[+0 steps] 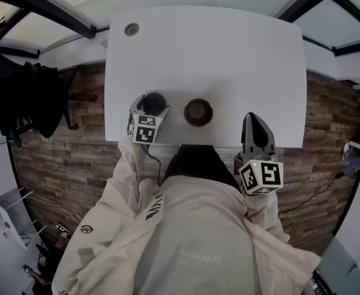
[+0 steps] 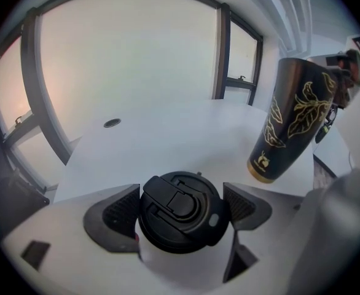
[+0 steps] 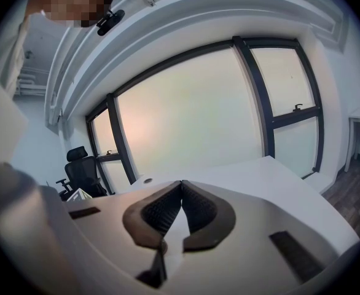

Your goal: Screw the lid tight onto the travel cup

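Observation:
A black flip-top lid (image 2: pixel 181 211) lies flat on the white table (image 1: pixel 229 54), close to its front edge. My left gripper (image 2: pixel 180 215) reaches down over it with one ribbed pad against each side of the lid, so it is shut on the lid. The head view shows that gripper (image 1: pixel 152 108) at the lid (image 1: pixel 156 100). The travel cup (image 2: pixel 293 118), black with gold leaf print, stands upright and uncapped just to the right of the lid; it is seen from above as a dark ring (image 1: pixel 198 112). My right gripper (image 3: pixel 181 209) hangs shut and empty by the table's front right edge (image 1: pixel 257 137).
A round cable grommet (image 1: pixel 131 29) sits in the table's far left corner. Large windows stand beyond the table, and a black office chair (image 3: pixel 82 168) is at the far left. Wood floor surrounds the table.

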Motion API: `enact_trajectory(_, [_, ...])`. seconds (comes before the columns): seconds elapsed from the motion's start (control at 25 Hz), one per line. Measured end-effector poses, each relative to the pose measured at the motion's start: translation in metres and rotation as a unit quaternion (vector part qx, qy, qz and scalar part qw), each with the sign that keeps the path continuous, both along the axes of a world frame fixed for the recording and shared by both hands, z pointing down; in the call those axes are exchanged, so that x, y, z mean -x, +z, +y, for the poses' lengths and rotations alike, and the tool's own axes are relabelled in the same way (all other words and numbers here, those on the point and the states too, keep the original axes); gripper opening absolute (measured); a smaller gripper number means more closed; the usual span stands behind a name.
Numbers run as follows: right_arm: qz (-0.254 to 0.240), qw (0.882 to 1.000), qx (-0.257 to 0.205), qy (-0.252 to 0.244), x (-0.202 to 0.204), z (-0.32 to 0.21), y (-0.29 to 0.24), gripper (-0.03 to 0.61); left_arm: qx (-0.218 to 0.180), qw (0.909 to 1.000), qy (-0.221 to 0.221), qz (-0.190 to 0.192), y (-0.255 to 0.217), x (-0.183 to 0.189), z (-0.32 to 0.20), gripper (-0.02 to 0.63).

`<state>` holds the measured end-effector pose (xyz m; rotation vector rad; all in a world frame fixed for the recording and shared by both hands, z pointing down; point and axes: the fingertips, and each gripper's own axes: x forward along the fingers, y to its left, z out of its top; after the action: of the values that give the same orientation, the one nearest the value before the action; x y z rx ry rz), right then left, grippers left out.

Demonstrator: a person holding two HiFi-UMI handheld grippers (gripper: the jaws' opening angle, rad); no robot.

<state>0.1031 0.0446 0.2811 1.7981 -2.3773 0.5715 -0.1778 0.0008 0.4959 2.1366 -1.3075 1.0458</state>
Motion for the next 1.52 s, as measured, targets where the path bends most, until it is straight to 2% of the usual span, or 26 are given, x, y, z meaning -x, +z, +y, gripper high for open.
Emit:
enact_trajectory(0.24, [-0.005, 1.0, 0.005, 0.006, -0.01, 0.004, 0.005, 0.021, -0.014, 0.9999, 0.009, -0.003, -0.013, -0.007, 0.003, 0.427])
enact_trajectory(0.44, [-0.014, 1.0, 0.002, 0.009, -0.012, 0.005, 0.005, 0.021, -0.053, 0.9979, 0.036, -0.006, -0.064, -0.013, 0.004, 0.425])
enact_trajectory(0.68, [-0.031, 0.999, 0.002, 0.009, -0.014, 0.004, 0.01, 0.021, -0.107, 0.9882, 0.109, -0.002, -0.149, -0.041, 0.01, 0.422])
enact_trajectory(0.84, [-0.043, 0.999, 0.004, 0.009, -0.018, 0.007, 0.016, 0.021, -0.121, 0.9754, 0.184, 0.014, -0.198, -0.08, 0.027, 0.421])
enact_trajectory(1.04, [-0.05, 0.999, 0.001, 0.009, -0.018, 0.006, 0.016, 0.021, -0.098, 0.9526, 0.288, 0.017, -0.222, -0.135, 0.053, 0.42])
enact_trajectory(1.2, [-0.051, 0.999, 0.0, 0.017, -0.024, 0.009, 0.014, 0.021, -0.082, 0.9376, 0.338, 0.013, -0.212, -0.174, 0.06, 0.42])
enact_trajectory(1.52, [-0.053, 0.998, 0.004, 0.039, -0.045, 0.021, 0.019, 0.021, -0.051, 0.9357, 0.349, 0.004, -0.194, -0.197, 0.055, 0.419])
